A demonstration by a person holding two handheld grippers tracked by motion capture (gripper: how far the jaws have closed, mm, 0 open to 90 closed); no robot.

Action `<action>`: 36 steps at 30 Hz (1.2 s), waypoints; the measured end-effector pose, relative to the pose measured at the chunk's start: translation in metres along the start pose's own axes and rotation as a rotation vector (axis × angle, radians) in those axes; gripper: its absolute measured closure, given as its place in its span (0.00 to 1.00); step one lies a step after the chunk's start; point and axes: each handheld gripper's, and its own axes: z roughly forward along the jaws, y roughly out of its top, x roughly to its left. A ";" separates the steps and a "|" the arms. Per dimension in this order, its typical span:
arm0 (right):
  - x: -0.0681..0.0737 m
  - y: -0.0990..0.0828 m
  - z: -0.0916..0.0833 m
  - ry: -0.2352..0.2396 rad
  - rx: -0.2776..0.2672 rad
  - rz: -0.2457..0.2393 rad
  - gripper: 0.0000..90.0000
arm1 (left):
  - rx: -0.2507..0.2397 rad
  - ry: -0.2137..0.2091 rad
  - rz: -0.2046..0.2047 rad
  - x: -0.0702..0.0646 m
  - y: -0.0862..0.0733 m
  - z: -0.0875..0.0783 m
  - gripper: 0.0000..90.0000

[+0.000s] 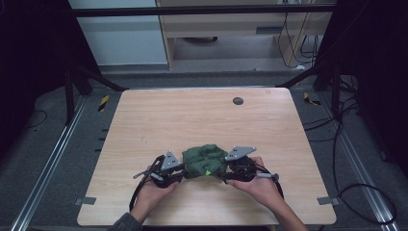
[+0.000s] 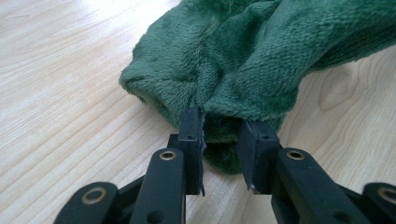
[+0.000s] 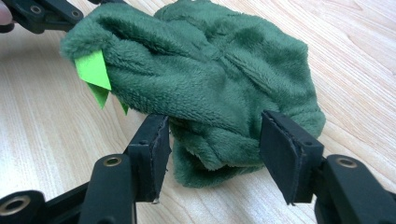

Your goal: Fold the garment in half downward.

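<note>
A crumpled dark green fleece cloth (image 1: 204,159) lies near the front of the wooden table (image 1: 192,115), between my two grippers. My left gripper (image 1: 182,169) is at the cloth's left edge. In the left gripper view its jaws (image 2: 223,135) stand narrow, pinching a fold of the cloth (image 2: 243,60). My right gripper (image 1: 225,169) is at the cloth's right edge. Its jaws (image 3: 215,140) stand wide on either side of a bulge of the cloth (image 3: 210,70), and the pads are not pressing on it. A bright green tag (image 3: 93,70) sticks out of the cloth's front edge.
A small dark round disc (image 1: 237,100) sits in the tabletop at the back. Grey tape marks the front corners (image 1: 85,200) (image 1: 327,200). Black cables (image 1: 365,192) lie on the floor to the right. Bare wood stretches behind the cloth.
</note>
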 end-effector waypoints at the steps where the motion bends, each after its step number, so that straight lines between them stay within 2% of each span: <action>1: 0.000 0.000 0.001 -0.001 0.001 0.002 0.48 | -0.003 0.004 0.001 0.000 0.001 0.000 0.80; 11: -0.001 0.000 0.004 -0.011 0.002 0.004 0.49 | -0.039 0.042 0.012 0.009 0.018 -0.002 0.79; 15: -0.002 0.000 0.002 -0.020 -0.009 0.008 0.49 | -0.042 0.058 0.035 0.010 0.025 -0.003 0.78; 23: -0.004 -0.001 -0.001 -0.030 -0.010 0.014 0.49 | -0.027 0.047 0.033 0.007 0.018 -0.004 0.77; 36: -0.001 -0.003 -0.002 -0.030 0.003 0.010 0.42 | -0.012 0.047 0.036 0.005 0.010 -0.007 0.73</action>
